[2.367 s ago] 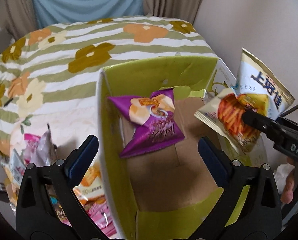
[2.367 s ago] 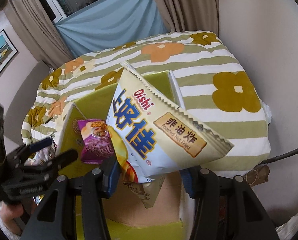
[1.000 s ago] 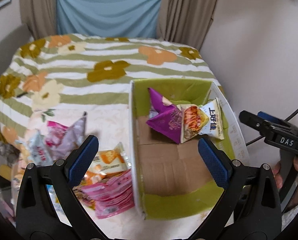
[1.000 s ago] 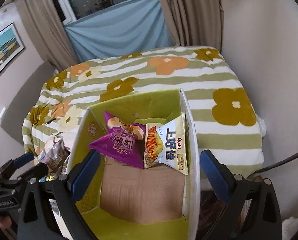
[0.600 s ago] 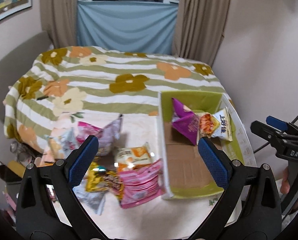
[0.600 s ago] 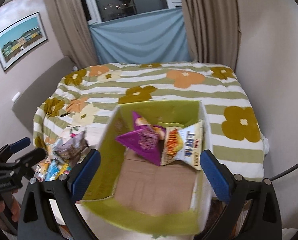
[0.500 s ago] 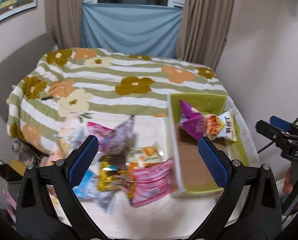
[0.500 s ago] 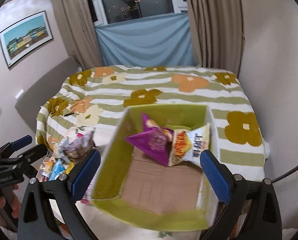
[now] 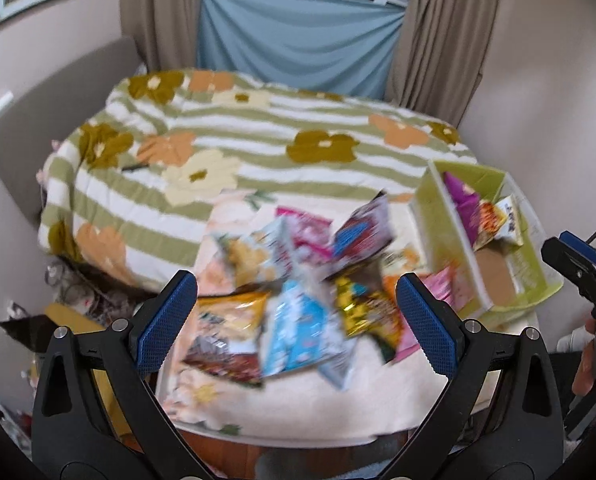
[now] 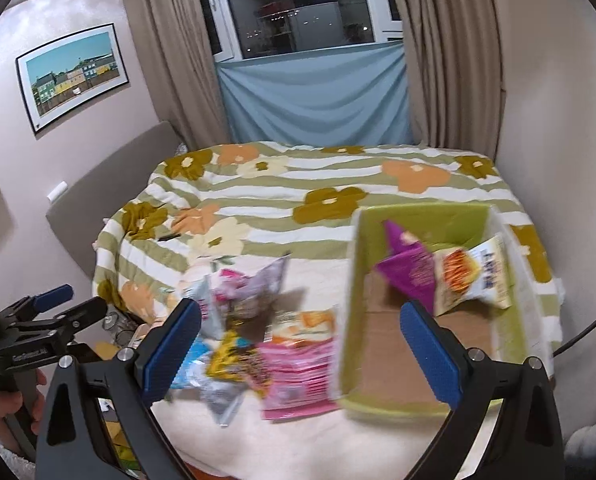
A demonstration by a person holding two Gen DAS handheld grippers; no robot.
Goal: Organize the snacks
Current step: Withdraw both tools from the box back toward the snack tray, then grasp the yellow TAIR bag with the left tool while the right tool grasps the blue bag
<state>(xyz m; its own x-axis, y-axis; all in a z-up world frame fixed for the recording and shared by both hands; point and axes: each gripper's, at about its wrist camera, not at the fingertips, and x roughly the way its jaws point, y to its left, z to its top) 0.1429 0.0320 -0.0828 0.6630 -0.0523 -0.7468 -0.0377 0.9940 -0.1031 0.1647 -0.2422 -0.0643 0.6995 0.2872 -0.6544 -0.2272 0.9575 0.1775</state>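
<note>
Both tools are spread wide and empty: left tool [image 9: 297, 322], right tool [image 10: 301, 344]. Green box [image 10: 421, 216] on the bed holds a purple pack [image 10: 407, 270] and a white chip bag [image 10: 473, 276], writing too blurred to read; loose snack pile [image 9: 298, 280] beside it

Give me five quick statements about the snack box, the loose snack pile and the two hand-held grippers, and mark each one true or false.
1. The green box holds a purple bag and a white chip bag. True.
2. The right hand-held gripper is shut on the white chip bag. False: it is open and holds nothing.
3. The snack pile lies inside the box. False: it lies on the cloth beside the box.
4. The left hand-held gripper is open and holds nothing. True.
5. The box is full to the rim. False: much of its cardboard floor is bare.
</note>
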